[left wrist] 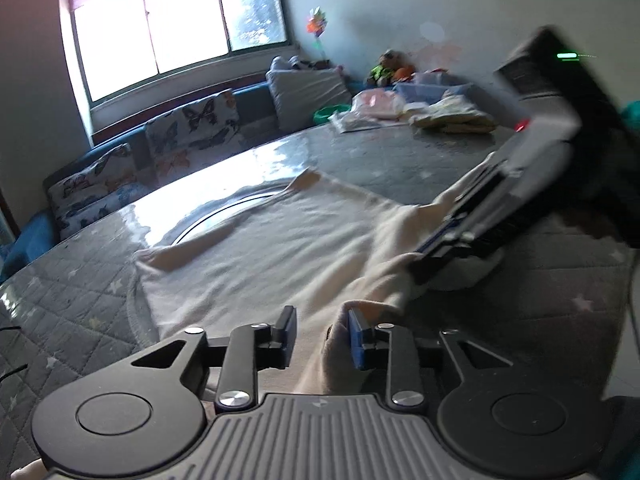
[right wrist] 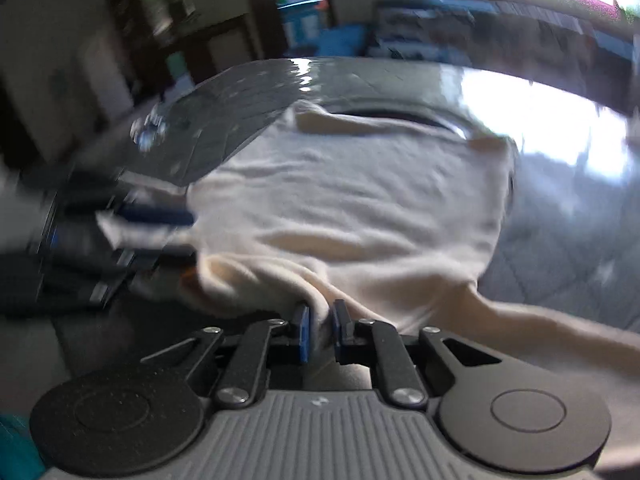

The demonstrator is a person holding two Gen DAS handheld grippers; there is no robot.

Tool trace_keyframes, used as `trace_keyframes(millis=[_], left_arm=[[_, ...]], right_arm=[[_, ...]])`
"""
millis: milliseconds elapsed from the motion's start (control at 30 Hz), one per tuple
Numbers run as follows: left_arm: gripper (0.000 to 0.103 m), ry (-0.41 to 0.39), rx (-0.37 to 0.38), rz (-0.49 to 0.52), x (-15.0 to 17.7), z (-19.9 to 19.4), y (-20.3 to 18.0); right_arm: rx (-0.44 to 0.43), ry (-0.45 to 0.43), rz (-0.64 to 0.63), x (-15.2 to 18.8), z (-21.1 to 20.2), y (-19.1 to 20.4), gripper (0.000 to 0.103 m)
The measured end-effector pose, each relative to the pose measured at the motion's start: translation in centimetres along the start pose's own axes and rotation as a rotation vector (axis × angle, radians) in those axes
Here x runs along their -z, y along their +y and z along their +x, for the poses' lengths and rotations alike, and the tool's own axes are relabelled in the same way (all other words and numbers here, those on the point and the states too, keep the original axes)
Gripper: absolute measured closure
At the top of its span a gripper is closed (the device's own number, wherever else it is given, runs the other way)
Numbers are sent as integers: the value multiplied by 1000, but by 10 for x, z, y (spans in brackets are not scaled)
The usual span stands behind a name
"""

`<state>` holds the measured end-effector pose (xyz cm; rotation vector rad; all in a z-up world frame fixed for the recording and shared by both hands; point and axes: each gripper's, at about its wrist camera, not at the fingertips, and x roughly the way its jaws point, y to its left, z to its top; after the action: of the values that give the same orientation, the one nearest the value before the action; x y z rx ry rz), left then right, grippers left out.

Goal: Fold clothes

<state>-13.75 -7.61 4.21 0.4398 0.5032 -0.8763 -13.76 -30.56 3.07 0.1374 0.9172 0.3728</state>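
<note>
A cream garment [left wrist: 260, 248] lies spread on the grey quilted table cover [left wrist: 80, 320]. In the left wrist view my left gripper [left wrist: 322, 334] hangs over its near edge, fingers apart. A fold of cloth rests against the right finger [left wrist: 357, 338], but it is not pinched. My right gripper [left wrist: 424, 260] reaches in from the right and grips a bunched part of the garment. In the blurred right wrist view the garment [right wrist: 360, 208] fills the middle. There my right gripper [right wrist: 321, 330] is shut on a ridge of cloth, and my left gripper [right wrist: 188, 236] shows at the left edge.
A pile of folded clothes [left wrist: 452, 116] sits at the table's far side. A round ring [left wrist: 224, 216] is set in the tabletop by the garment's far edge. A sofa with butterfly cushions [left wrist: 180, 140] stands under the window. Dark furniture [right wrist: 160, 20] stands beyond the table.
</note>
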Motion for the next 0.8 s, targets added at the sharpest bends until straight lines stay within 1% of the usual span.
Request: trace_keyframes(millis=[33,100,167,233,333,367,400,433,467,500,567,667,733,800], left_arm=[[68,-13,9,15,0,-4,-4],[61,-36,23,52,0,-9,-13],[58,-45,22,99,0,-9,-22],[58,-31,17,124,-1,-1,-28],[59,0,19,125,-2,16,-30],[61,7,17,125,-2,21,-29],[69,13,10,127,-2,25,-30],[74,20,1,128,-4,28,-30],[82,22,-3,116,-5,29,-27],[84,19,-3,95,-8,30,-24],[88,10,4,43,-12,28,-14],[89,2,10,-33,-19,26,3],[89,3,17,-73,-21,26,10],[89,11,28,-101,-23,28,16]], right_arm=[[-30,8,44,-1,2,-9,93],[-84,26,135,-1,3,-22,93],[-146,47,248,0,5,-38,93],[-198,63,332,3,8,-49,93],[-234,67,376,4,12,-57,94],[-232,65,369,4,12,-57,94],[-225,62,356,4,12,-55,94],[-213,57,334,3,11,-51,94],[-196,50,302,3,10,-47,93],[-173,38,264,2,7,-41,91],[-100,-6,154,2,-3,-24,84],[14,-91,-45,4,-22,8,82],[84,-156,-204,11,-35,33,82],[137,-202,-366,21,-42,59,82]])
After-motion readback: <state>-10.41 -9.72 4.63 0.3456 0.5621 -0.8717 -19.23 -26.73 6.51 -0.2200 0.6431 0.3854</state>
